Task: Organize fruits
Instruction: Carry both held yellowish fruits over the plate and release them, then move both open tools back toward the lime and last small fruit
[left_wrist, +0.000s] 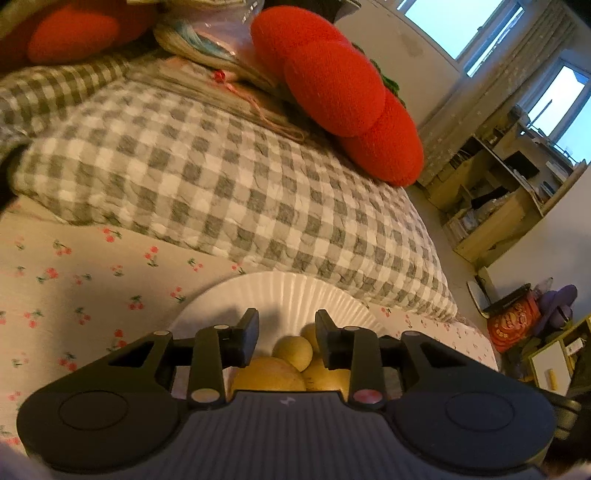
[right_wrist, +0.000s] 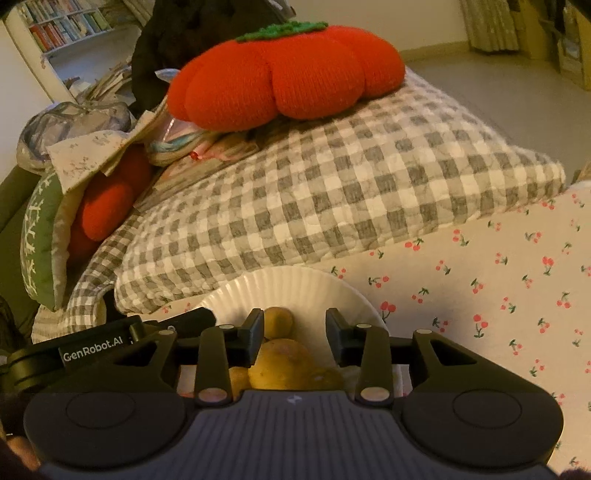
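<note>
A white paper plate (left_wrist: 280, 291) lies on the cherry-print sheet and holds several yellowish round fruits (left_wrist: 292, 352). My left gripper (left_wrist: 287, 338) is open and hovers just above the fruits, its fingers either side of them. In the right wrist view the same plate (right_wrist: 288, 286) shows with the fruits (right_wrist: 282, 363), one small fruit (right_wrist: 279, 321) at the far side. My right gripper (right_wrist: 294, 336) is open and empty above them. The left gripper's body (right_wrist: 92, 347) shows at the left of the right wrist view.
A grey checked quilt (left_wrist: 207, 177) is bunched right behind the plate. A big red knitted tomato cushion (right_wrist: 284, 70) rests on it; another red cushion (right_wrist: 107, 210) lies at the left. Cherry-print sheet (right_wrist: 498, 280) spreads to the right. Shelves (left_wrist: 495, 199) stand by the window.
</note>
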